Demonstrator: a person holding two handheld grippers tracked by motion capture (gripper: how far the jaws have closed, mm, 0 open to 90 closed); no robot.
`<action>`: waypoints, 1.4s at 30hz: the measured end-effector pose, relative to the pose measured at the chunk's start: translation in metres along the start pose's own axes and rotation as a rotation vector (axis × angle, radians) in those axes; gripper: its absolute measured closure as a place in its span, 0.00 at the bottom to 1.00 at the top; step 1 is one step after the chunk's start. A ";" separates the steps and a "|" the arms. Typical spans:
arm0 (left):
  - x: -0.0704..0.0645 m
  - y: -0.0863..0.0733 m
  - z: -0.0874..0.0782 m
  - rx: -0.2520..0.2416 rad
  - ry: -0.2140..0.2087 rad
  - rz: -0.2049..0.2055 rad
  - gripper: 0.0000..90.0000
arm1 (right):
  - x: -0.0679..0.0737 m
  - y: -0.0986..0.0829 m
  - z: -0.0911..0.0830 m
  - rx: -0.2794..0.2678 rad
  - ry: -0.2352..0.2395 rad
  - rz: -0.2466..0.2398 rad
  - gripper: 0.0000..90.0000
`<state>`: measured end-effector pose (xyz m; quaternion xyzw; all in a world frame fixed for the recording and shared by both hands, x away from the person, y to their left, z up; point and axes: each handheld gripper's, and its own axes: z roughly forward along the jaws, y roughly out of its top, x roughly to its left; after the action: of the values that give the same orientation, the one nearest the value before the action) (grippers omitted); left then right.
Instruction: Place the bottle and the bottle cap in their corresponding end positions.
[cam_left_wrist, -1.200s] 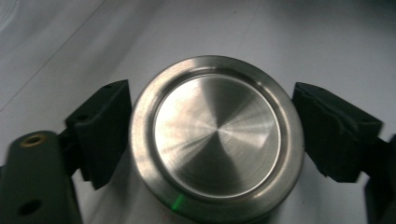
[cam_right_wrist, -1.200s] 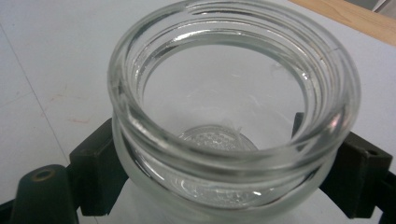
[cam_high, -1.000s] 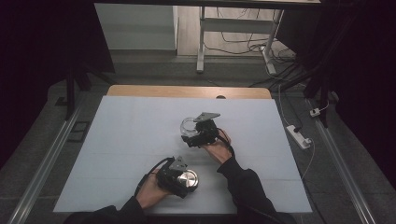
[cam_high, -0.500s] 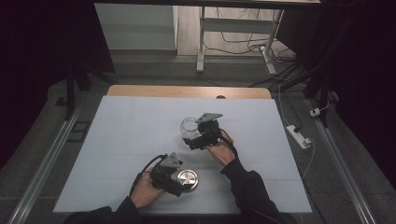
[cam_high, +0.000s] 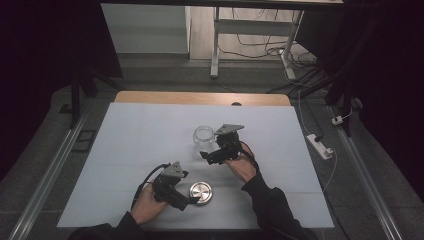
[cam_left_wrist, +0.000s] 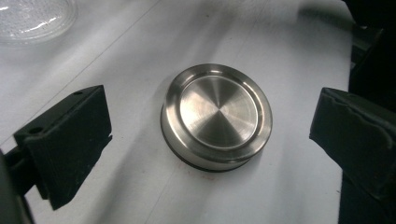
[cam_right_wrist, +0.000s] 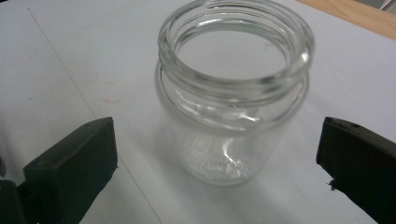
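Jaws of the left gripper (cam_high: 187, 199) are spread wide on either side of the steel lid (cam_high: 201, 192), with clear space left on both sides and nothing held; this is seen most plainly in the left gripper view, where the lid (cam_left_wrist: 216, 116) lies flat, top face up, between the two black pads on the white table sheet (cam_left_wrist: 289, 42). Compared with half a second earlier, the left gripper is seen slightly drawn back toward the near edge of the table, while the lid is unmoved.

Beyond the lid, farther from the person, the right gripper (cam_high: 210, 154) is held with its jaws likewise wide apart and empty. In the right gripper view, the glass jar (cam_right_wrist: 233, 88) is shown upright and open-mouthed, framed between the two pads but touched by neither. In the high view, the jar (cam_high: 204, 135) stands just past the right gripper, well beyond the lid and slightly to its right. Over the past second the right gripper is seen in much the same place, and the jar is unchanged.

Farthest from the lid, the wooden table edge (cam_high: 200, 98) is visible.
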<state>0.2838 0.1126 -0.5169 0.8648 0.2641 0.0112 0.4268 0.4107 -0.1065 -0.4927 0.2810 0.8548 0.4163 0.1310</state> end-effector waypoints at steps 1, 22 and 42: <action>0.001 0.000 -0.002 -0.003 -0.002 0.000 0.00 | -0.001 -0.001 -0.002 -0.003 0.000 0.004 0.00; 0.014 -0.010 -0.030 -0.048 0.051 -0.023 0.00 | 0.012 -0.006 -0.025 -0.018 0.012 -0.012 0.00; 0.016 -0.023 -0.055 -0.076 0.111 -0.057 0.00 | 0.026 -0.018 -0.038 0.007 0.036 -0.012 0.00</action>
<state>0.2736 0.1717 -0.5026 0.8382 0.3114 0.0569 0.4440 0.3654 -0.1248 -0.4829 0.2689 0.8600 0.4176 0.1172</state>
